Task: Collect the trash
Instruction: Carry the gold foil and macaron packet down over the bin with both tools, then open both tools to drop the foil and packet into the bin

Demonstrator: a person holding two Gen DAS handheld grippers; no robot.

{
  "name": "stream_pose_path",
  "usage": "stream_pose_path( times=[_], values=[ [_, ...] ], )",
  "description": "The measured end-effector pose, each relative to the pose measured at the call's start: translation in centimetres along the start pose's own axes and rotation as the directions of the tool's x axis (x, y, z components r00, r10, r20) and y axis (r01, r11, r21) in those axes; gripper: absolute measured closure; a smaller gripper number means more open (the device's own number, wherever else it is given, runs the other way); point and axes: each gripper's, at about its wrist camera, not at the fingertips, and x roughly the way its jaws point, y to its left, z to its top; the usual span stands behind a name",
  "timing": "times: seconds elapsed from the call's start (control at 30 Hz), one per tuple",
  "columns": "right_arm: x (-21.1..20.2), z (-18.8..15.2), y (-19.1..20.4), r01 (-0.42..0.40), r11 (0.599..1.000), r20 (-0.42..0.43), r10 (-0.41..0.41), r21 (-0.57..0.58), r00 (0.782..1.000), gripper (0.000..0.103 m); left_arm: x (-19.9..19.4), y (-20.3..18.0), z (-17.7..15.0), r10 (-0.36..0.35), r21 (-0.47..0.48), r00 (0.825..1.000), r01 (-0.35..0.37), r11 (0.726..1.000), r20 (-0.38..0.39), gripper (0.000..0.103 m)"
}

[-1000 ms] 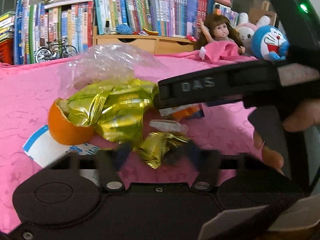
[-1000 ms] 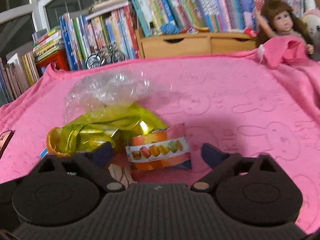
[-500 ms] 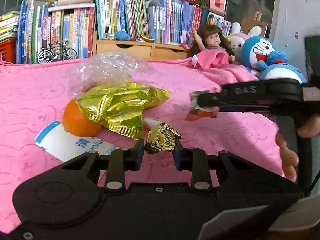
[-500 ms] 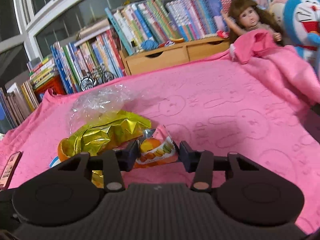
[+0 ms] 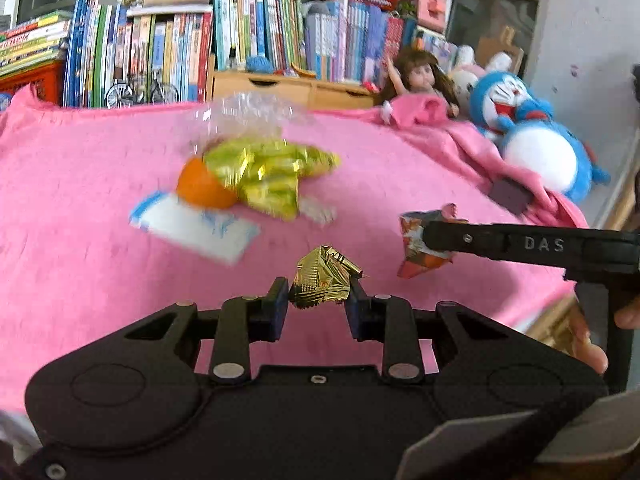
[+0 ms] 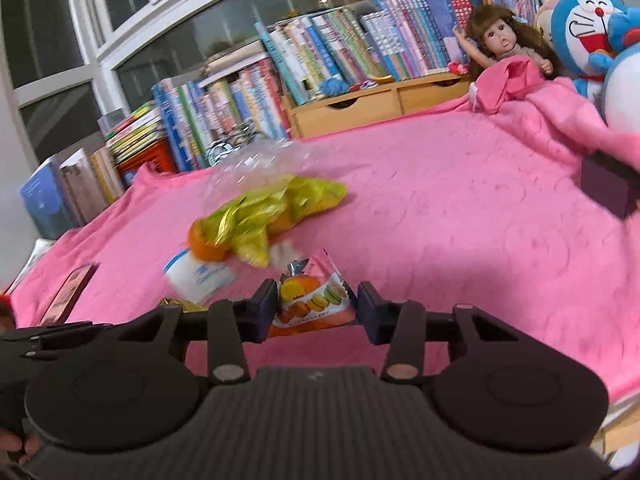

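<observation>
Presently, in the left wrist view, the left gripper (image 5: 319, 304) is closed on a crumpled gold foil wrapper (image 5: 325, 277), pads pressing both sides, the wrapper lifted clear of the pink blanket (image 5: 80, 184). Taking the orange (image 5: 204, 186) as landmark: a large gold-green foil bag (image 5: 272, 174) lies against its right side, a clear plastic bag (image 5: 244, 114) sits behind it, and a white-and-blue packet (image 5: 196, 228) lies in front, partly under it. Well right of the orange, the right gripper (image 5: 430, 240) enters side-on, holding a macaron snack packet (image 5: 416, 242) above the blanket. Far right of the orange are a doll (image 5: 416, 76) and a blue plush toy (image 5: 536, 140); books (image 5: 160, 56) line the wall behind. Nothing stands between either gripper and the pile.

In the right wrist view, the right gripper (image 6: 316, 306) is part-closed on the macaron snack packet (image 6: 312, 304), gripped at both edges. The orange (image 6: 204, 244) lies beyond and left of it, under the foil bag (image 6: 272, 204).

Against the frame a second earlier, both grippers have closed on their items and drawn back from the pile; the packet no longer lies beside the orange, and the foil wrapper is off the blanket.
</observation>
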Motion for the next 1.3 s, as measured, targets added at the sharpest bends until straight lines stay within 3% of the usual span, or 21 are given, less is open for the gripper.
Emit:
stream_pose_path(
  times=[0.17, 0.3, 0.43, 0.53, 0.7, 0.87, 1.1, 1.3],
  values=[
    [-1.8, -4.3, 1.8, -0.011, 1.000, -0.067, 0.009, -0.029, 0.998, 0.055, -2.5, -0.3, -4.6, -0.032, 0.000, 0.993, 0.032, 0.999, -0.111, 0.075],
    [-2.5, -7.3, 3.0, -0.033, 0.999, -0.142, 0.028, -0.035, 0.990, 0.054, -2.8, 0.7, -8.1, -0.020, -0.032, 0.975, 0.013, 0.999, -0.221, 0.075],
    [-1.3, -10.9, 3.5, -0.024, 1.000, -0.248, 0.019, -0.019, 0.969, 0.054, -1.7, 2.2, -11.1, 0.037, -0.046, 0.944, -0.055, 0.997, -0.327, 0.075],
    [0.2, -13.3, 3.7, -0.016, 1.000, -0.322, 0.015, -0.001, 0.947, 0.053, -0.4, 3.4, -12.9, 0.074, -0.052, 0.911, -0.104, 0.993, -0.406, 0.075],
    [2.0, -16.0, 4.2, -0.007, 1.000, -0.400, 0.007, 0.001, 0.917, 0.051, 0.7, 4.2, -15.3, 0.087, -0.052, 0.871, -0.128, 0.990, -0.484, 0.074],
    [2.6, -16.5, 4.7, -0.017, 1.000, -0.418, 0.014, -0.003, 0.908, 0.043, 0.3, 4.3, -16.0, 0.089, -0.045, 0.865, -0.128, 0.991, -0.494, 0.073],
    [2.7, -16.3, 4.9, -0.018, 1.000, -0.414, 0.012, -0.011, 0.910, 0.028, 1.8, 3.9, -14.2, 0.098, -0.040, 0.861, -0.135, 0.990, -0.500, 0.070],
    [2.7, -16.1, 4.8, -0.016, 1.000, -0.413, 0.012, -0.005, 0.911, 0.025, 2.2, 3.9, -14.1, 0.102, -0.046, 0.863, -0.144, 0.989, -0.495, 0.050]
  ],
)
